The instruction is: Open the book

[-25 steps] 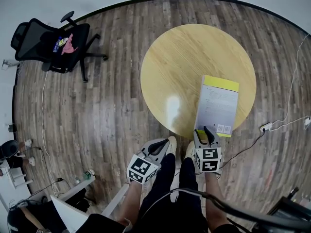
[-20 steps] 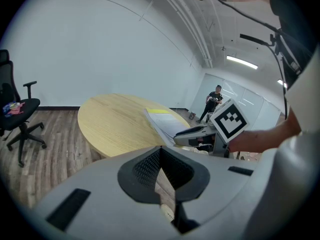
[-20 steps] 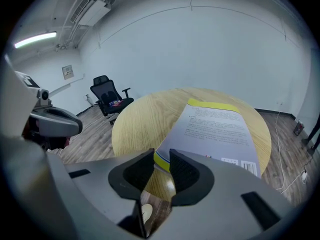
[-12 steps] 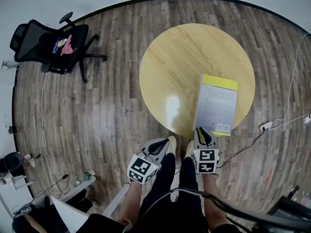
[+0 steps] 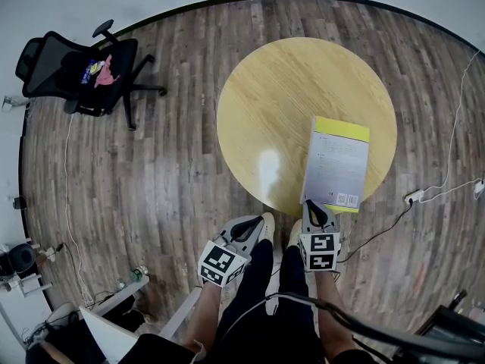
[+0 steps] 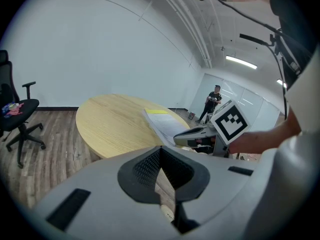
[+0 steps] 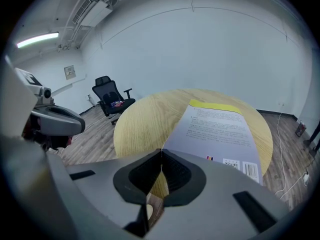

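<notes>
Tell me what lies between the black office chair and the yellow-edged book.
Nothing: only bare wood-plank floor and bare round wooden tabletop separate the black office chair from the white, yellow-edged book, as the head view shows.

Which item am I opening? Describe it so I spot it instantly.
Find the round light wooden table on the plank floor. At its right near edge lies a closed pale paperback book, the only thing on the table, marked by a yellow band across its far end.
</notes>
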